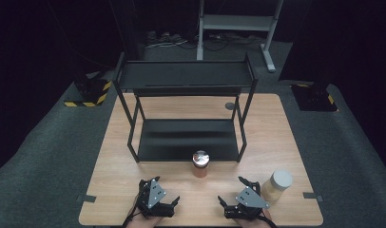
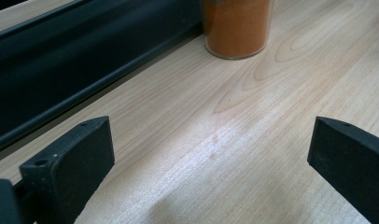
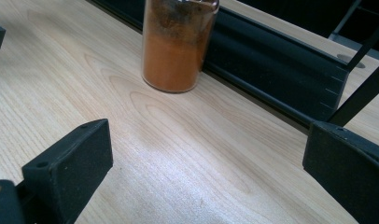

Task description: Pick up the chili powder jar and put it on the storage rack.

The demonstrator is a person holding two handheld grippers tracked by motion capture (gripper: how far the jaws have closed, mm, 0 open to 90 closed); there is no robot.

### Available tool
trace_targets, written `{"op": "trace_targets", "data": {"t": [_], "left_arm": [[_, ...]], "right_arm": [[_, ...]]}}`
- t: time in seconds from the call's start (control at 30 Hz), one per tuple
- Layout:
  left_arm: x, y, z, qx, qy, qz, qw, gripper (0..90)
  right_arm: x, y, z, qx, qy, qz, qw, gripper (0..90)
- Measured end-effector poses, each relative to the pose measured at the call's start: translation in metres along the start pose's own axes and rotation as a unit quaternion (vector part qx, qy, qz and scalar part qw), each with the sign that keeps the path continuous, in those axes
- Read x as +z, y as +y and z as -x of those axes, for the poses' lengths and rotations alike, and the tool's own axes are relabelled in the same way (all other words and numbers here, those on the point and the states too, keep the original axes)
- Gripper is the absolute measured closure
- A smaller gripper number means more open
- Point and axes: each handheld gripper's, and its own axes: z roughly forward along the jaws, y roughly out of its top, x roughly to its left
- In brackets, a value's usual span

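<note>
Both grippers, left (image 1: 168, 205) and right (image 1: 230, 205), rest at the wooden desk's (image 1: 286, 142) near edge with fingers spread and empty, so no step looks begun, and reaching the clear orange-powder jar (image 1: 200, 164) seems next.

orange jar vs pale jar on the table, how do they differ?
The orange jar holds orange powder and has a shiny metal lid; the pale jar holds beige contents under a white lid. The orange jar stands centred just before the shelf; the pale jar stands right of the right gripper. Both are upright and ungripped.

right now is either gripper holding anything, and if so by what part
Nothing is held. The left gripper and right gripper both have open jaws over bare table; the orange spice jar stands untouched ahead.
</note>
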Motion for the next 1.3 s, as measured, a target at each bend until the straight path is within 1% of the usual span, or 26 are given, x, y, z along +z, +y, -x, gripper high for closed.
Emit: {"op": "trace_targets", "data": {"t": [0.1,0.13,0.2,0.27,0.47,0.67,0.83,0.9,0.93,0.97,1.0,1.1,1.23,1.27,1.3], "left_arm": [[0.001,0.002,0.000,0.004,-0.001,-0.005,1.0000,0.7],[0.002,0.003,0.000,0.008,-0.004,-0.009,0.9999,0.7],[0.002,0.004,0.000,0.008,-0.004,-0.010,0.9999,0.7],[0.002,0.003,0.000,0.008,-0.003,-0.008,0.9999,0.7],[0.002,0.003,0.000,0.005,-0.003,-0.009,0.9999,0.8],[0.002,0.003,0.002,0.014,0.000,-0.008,0.9999,0.8],[0.001,0.002,0.003,0.015,0.002,-0.005,0.9999,0.9],[0.001,0.002,0.003,0.012,0.001,-0.004,0.9999,0.9],[0.000,-0.001,0.001,-0.001,0.002,0.002,1.0000,0.9],[0.000,-0.001,0.001,-0.001,0.002,0.002,1.0000,1.2],[-0.002,-0.004,-0.002,-0.014,0.001,0.012,0.9998,1.4],[-0.004,-0.010,-0.007,-0.033,-0.004,0.026,0.9991,1.2],[-0.008,-0.008,-0.008,-0.033,-0.008,0.032,0.9989,1.1],[-0.010,-0.006,-0.009,-0.037,-0.011,0.036,0.9986,1.0],[-0.010,-0.006,-0.009,-0.037,-0.011,0.036,0.9986,0.5]], "right_arm": [[0.000,0.001,-0.001,0.001,-0.004,-0.003,1.0000,0.6],[0.001,0.001,-0.001,-0.001,-0.003,-0.004,1.0000,0.5],[0.000,0.000,-0.001,-0.003,-0.001,-0.001,1.0000,0.5],[0.000,0.000,-0.002,-0.003,-0.004,0.001,1.0000,0.3],[-0.001,-0.001,0.001,0.006,0.001,0.002,1.0000,0.2],[-0.001,-0.002,0.001,0.008,0.000,0.006,1.0000,0.2],[-0.001,-0.002,0.002,0.012,0.001,0.006,0.9999,0.2],[-0.001,-0.002,0.002,0.013,0.000,0.006,0.9999,0.2],[-0.001,-0.003,0.002,0.011,0.000,0.006,0.9999,0.2],[-0.001,-0.003,0.002,0.009,0.001,0.007,0.9999,0.2],[-0.001,-0.003,0.002,0.008,0.002,0.006,0.9999,0.2],[-0.002,-0.003,0.002,0.007,0.001,0.007,0.9999,0.2],[-0.002,-0.003,0.001,0.006,0.002,0.007,1.0000,0.2],[-0.002,-0.003,0.002,0.006,0.002,0.007,1.0000,0.2],[-0.002,-0.003,0.002,0.006,0.002,0.007,1.0000,0.2]]}}
